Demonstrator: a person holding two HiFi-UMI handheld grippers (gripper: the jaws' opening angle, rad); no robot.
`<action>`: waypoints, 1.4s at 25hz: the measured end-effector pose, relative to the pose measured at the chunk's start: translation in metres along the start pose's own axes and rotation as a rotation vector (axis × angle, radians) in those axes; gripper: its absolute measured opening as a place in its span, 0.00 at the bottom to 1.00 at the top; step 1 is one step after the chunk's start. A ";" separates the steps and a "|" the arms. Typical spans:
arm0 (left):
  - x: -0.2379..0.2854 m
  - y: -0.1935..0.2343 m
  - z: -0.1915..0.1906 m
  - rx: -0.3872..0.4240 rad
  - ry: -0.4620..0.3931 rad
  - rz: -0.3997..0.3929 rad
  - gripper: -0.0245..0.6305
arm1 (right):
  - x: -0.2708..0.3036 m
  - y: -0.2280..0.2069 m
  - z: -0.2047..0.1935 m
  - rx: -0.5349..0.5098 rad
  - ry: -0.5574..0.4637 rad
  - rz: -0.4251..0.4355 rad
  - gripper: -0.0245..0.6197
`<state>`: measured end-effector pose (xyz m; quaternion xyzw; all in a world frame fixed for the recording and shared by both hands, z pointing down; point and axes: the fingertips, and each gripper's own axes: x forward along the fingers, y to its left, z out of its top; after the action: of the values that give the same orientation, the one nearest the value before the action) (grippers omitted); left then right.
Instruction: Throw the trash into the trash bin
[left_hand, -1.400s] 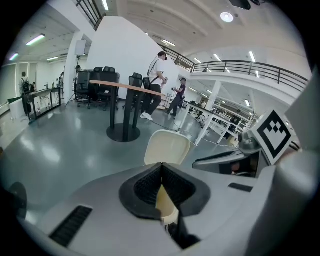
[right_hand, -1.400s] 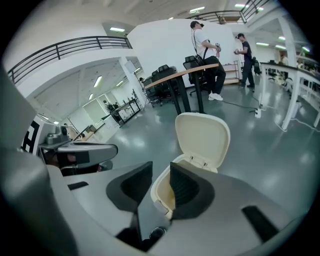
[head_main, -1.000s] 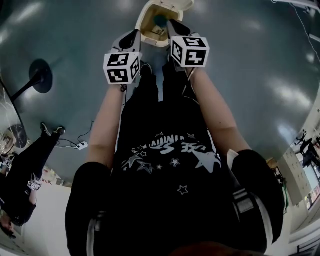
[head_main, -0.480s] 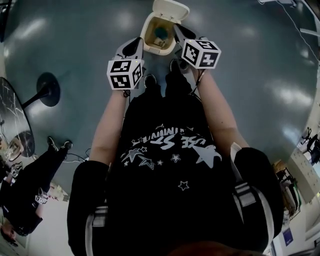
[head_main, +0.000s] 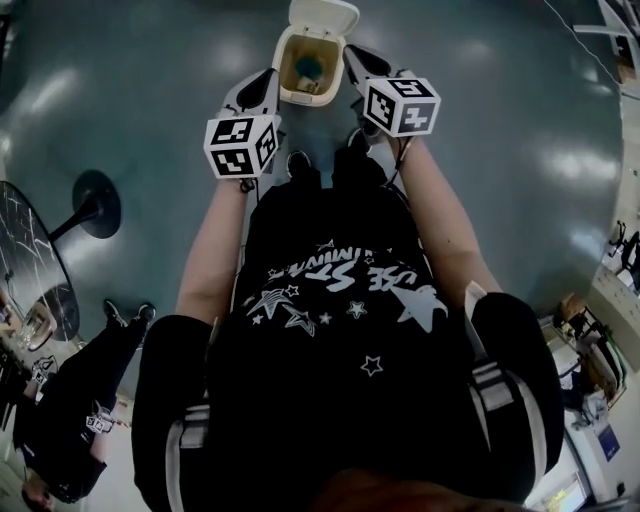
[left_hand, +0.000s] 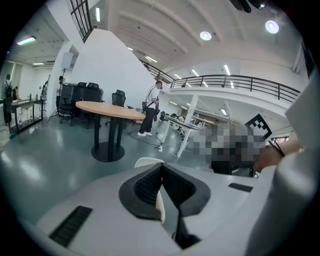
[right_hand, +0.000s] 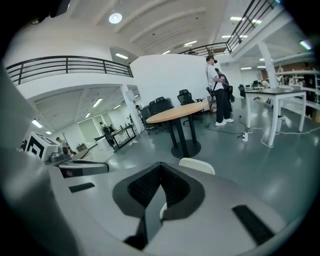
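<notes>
Fingers (left_hand: 147, 182) clenched, empty, on left gripper (head_main: 264, 82) and right gripper (head_main: 352, 55); forearms extended, flanking open trash bin (head_main: 303, 97).

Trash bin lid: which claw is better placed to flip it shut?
Probably the right claw: its tip lies beside the trash bin rim, nearer the raised lid. The left claw is a bit farther from the lid. Both claws are shut and empty.

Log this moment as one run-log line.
left gripper: shut, empty | right gripper: shut, empty | trash bin: lid open, trash inside | position: grippers flank bin in head view
</notes>
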<state>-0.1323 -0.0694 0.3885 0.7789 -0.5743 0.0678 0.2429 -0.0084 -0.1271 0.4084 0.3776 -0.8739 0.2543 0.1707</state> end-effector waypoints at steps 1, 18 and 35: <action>-0.001 -0.003 0.001 0.003 -0.002 -0.009 0.05 | -0.004 0.002 0.000 0.002 -0.003 -0.001 0.05; -0.037 -0.075 0.018 0.042 -0.092 0.023 0.05 | -0.102 0.017 0.004 -0.029 -0.061 0.128 0.05; -0.109 -0.199 -0.009 0.068 -0.181 0.016 0.05 | -0.230 0.026 -0.051 -0.107 -0.122 0.188 0.05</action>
<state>0.0176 0.0729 0.2942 0.7849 -0.5975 0.0186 0.1629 0.1291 0.0492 0.3291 0.2993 -0.9264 0.1988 0.1126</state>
